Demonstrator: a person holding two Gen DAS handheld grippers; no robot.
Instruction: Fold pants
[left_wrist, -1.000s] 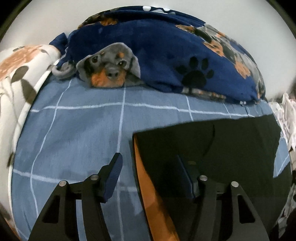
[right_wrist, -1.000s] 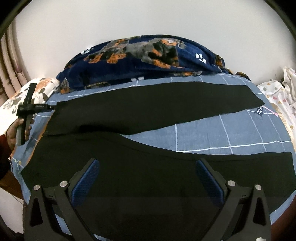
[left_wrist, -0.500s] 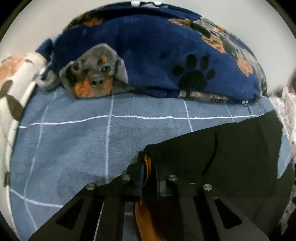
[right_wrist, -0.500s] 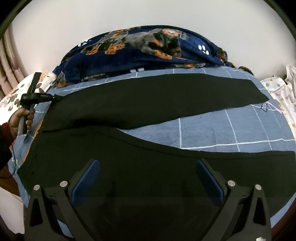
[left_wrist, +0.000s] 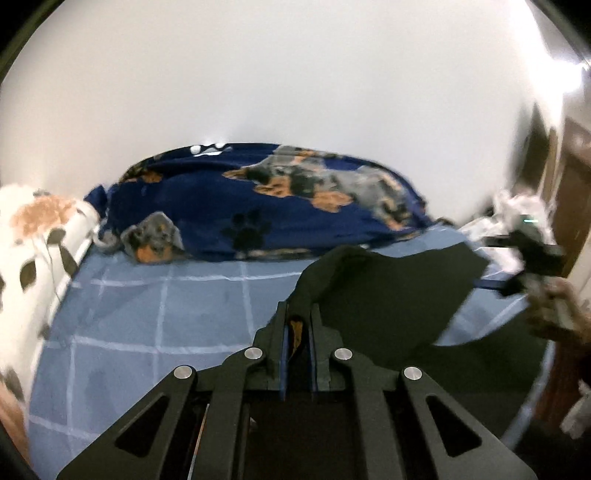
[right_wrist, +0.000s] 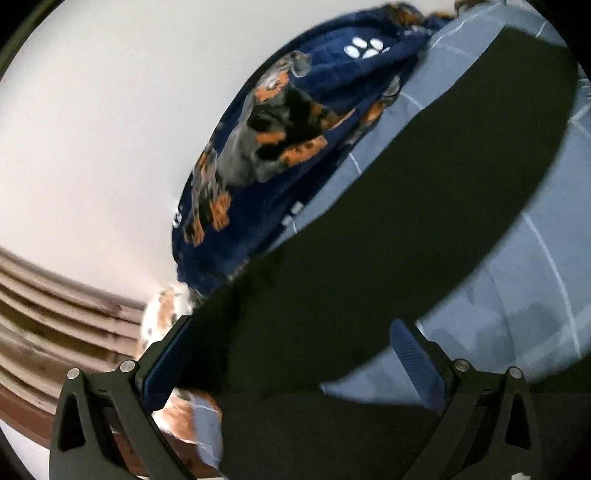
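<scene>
Black pants (left_wrist: 384, 295) lie on a blue checked bed sheet (left_wrist: 159, 317). My left gripper (left_wrist: 298, 325) is shut on the waistband corner of the pants, where an orange lining shows, and holds it lifted off the sheet. In the right wrist view the pants (right_wrist: 369, 266) run as a long black leg across the tilted frame. My right gripper (right_wrist: 291, 354) is open, its blue pads on either side of the fabric, which passes between them. The right gripper also shows in the left wrist view (left_wrist: 532, 254), at the far right, held by a hand.
A navy fleece blanket with a dog print (left_wrist: 266, 206) is heaped along the back of the bed by the white wall; it also shows in the right wrist view (right_wrist: 280, 140). A white floral pillow (left_wrist: 33, 243) lies at the left. Brown curtains (right_wrist: 55, 317) hang at the left.
My left gripper closed on the waistband corner and has lifted it up and back. My right gripper has tilted sharply and moved in over the pants, still open.
</scene>
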